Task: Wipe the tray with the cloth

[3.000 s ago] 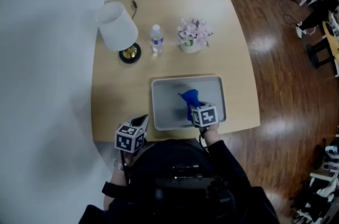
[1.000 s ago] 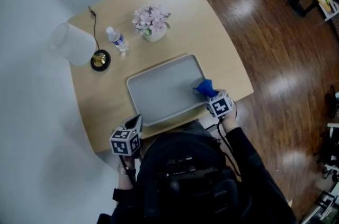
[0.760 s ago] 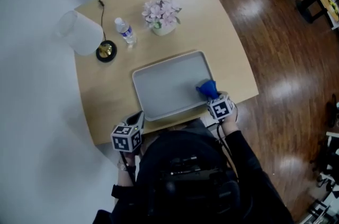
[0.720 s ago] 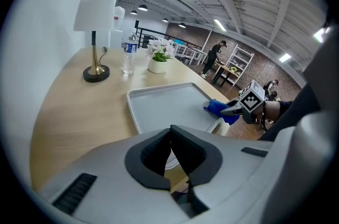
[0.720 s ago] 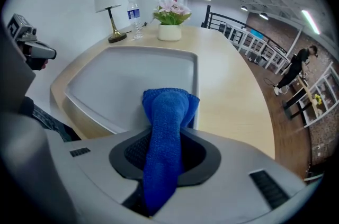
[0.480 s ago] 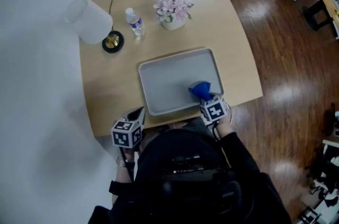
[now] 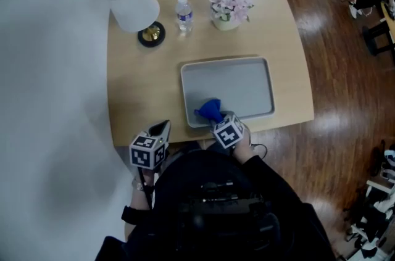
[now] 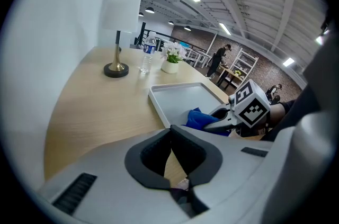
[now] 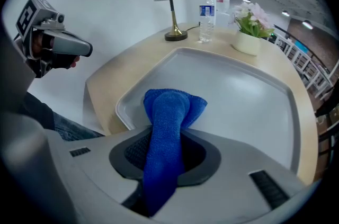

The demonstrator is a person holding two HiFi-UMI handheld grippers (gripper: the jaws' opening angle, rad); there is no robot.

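A grey tray (image 7: 237, 86) lies on the near half of the wooden table (image 7: 139, 84). My right gripper (image 7: 213, 117) is shut on a blue cloth (image 7: 208, 110) and presses it onto the tray's near left corner. In the right gripper view the cloth (image 9: 168, 114) runs out between the jaws onto the tray (image 9: 241, 96). My left gripper (image 7: 162, 126) hovers over the table's near edge, left of the tray, shut and empty. In the left gripper view its jaws (image 8: 170, 134) meet at the tips, with the cloth (image 8: 199, 118) and tray (image 8: 180, 100) ahead to the right.
At the table's far side stand a white-shaded lamp (image 7: 132, 2), a water bottle (image 7: 183, 12) and a pot of pale flowers (image 7: 229, 7). A grey wall runs along the left. Dark wooden floor (image 7: 345, 81) lies to the right, with chairs beyond.
My right gripper has slid the cloth along the tray's near edge, from its right corner to its left corner. The left gripper has stayed near the table's front left edge.
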